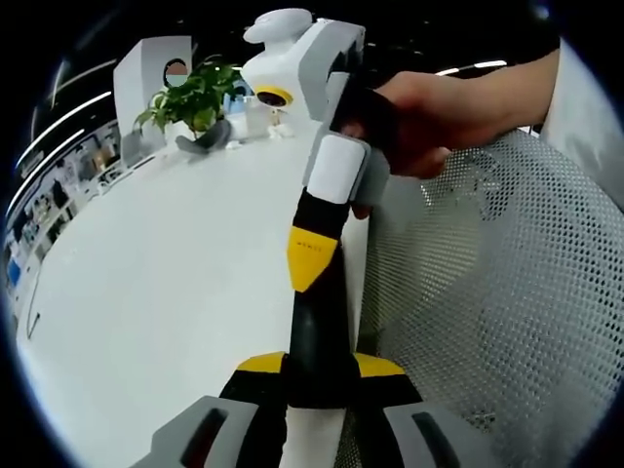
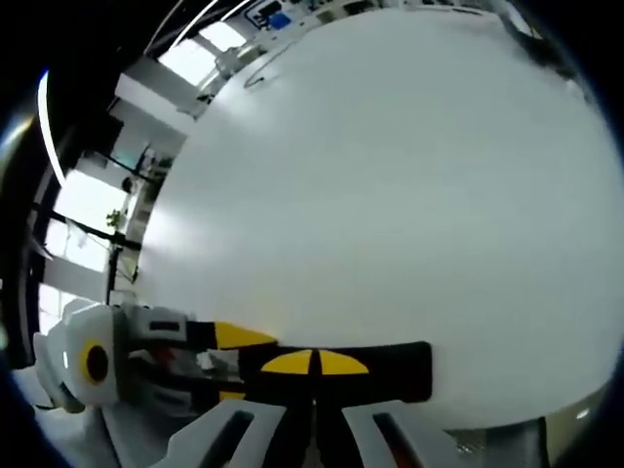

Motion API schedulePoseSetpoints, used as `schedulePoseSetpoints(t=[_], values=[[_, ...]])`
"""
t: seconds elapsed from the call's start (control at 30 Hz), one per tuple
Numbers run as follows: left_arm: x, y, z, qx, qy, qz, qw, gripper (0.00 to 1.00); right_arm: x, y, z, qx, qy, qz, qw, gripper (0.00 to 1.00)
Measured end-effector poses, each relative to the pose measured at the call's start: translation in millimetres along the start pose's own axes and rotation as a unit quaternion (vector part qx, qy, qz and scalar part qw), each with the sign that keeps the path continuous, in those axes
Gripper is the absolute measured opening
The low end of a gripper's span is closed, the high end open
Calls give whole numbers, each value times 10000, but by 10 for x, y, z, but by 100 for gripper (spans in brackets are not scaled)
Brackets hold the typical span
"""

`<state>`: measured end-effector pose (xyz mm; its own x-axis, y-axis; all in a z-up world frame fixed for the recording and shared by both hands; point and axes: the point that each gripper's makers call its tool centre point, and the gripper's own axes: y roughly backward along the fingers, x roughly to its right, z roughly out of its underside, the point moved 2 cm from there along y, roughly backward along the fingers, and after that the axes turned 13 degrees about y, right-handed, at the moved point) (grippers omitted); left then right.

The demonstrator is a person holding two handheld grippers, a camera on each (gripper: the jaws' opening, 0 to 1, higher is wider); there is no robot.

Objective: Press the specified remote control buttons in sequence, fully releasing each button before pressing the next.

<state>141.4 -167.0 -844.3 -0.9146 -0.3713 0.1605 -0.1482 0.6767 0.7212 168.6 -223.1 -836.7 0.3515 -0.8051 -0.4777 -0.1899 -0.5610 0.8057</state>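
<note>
In the left gripper view, the left gripper [image 1: 317,390] has its jaws pressed together above the white table [image 1: 166,292], with nothing between them. The right gripper [image 1: 327,210] reaches in beside them, held by a hand [image 1: 439,122], just over the table's edge next to a mesh chair [image 1: 507,312]. A potted plant [image 1: 195,97] stands at the table's far end. In the right gripper view, the right gripper [image 2: 317,375] is likewise pressed together over bare table [image 2: 390,195], the left gripper [image 2: 136,366] close beside it. I can find no remote control on the table, so no pressing looks begun; the whole sequence appears left to do.
</note>
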Motion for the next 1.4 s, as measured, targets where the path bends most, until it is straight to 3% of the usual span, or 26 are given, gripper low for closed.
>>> schedulePoseSetpoints(t=[0.17, 0.43, 0.7, 1.03, 1.4], values=[[-2, 0, -1, -20, -19, -12, 10000, 24, -24, 8, 11, 83, 91, 55, 9999, 0], [-6, 0, 2, -10, 5, -20, 10000, 24, -56, 43, 16, -109, 140, 83, 9998, 0], [-20, 1, 5, -6, 20, -37, 10000, 24, -21, 127, 65, -166, -190, 98, 9996, 0], [-50, 11, 2, 27, 67, -93, 9999, 24, -51, 87, 23, -53, 12, 65, 10000, 0], [-47, 9, 2, 36, 67, -83, 9999, 24, -53, 44, 72, -249, 91, 68, 9996, 0]])
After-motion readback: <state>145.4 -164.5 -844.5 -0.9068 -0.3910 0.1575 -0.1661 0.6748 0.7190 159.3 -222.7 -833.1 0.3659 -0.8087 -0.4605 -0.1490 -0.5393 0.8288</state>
